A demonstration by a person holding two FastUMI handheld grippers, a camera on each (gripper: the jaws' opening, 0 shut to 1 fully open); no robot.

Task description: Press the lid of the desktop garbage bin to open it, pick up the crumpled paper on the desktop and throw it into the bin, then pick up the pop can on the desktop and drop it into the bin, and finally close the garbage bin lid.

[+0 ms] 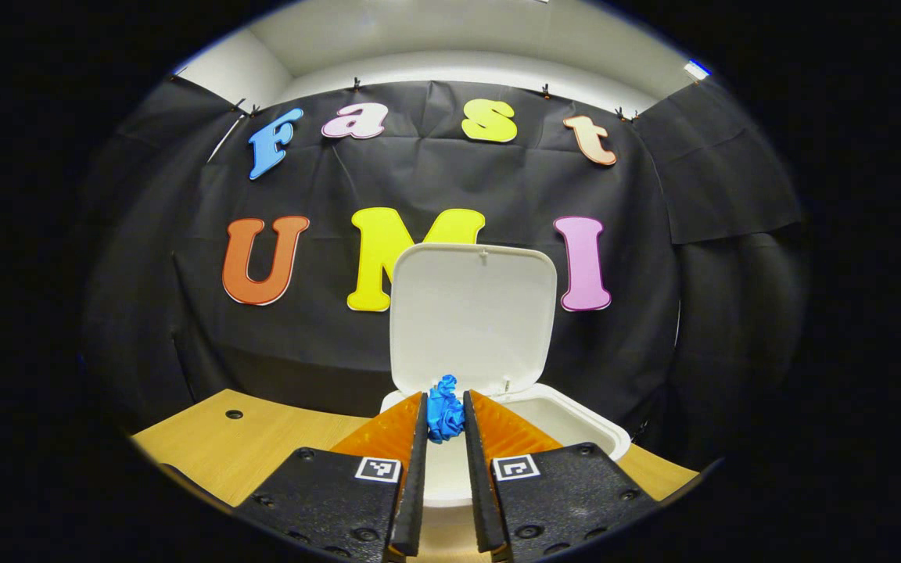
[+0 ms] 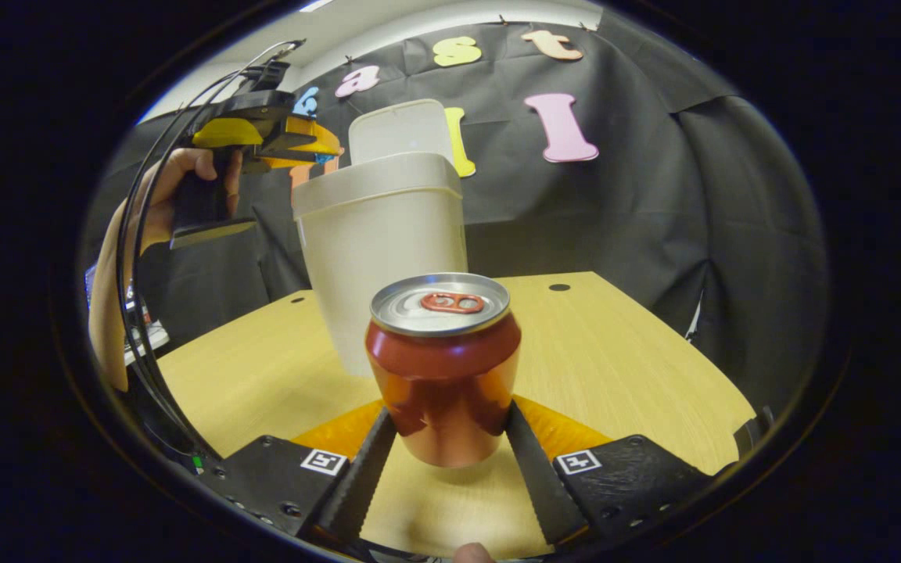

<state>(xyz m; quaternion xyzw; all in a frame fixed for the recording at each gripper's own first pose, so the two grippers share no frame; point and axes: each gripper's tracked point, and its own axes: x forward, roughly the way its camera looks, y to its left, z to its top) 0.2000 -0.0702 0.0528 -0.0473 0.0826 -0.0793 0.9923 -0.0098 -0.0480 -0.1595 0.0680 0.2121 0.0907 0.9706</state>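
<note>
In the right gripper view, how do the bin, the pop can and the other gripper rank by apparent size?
1. bin
2. pop can, near the camera, so it looks enlarged
3. left gripper, farther off

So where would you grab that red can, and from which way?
Around the middle of its round wall, coming in level from the front. The can stands upright on the table, and the right hand-held gripper already has a finger on either side of it.
</note>
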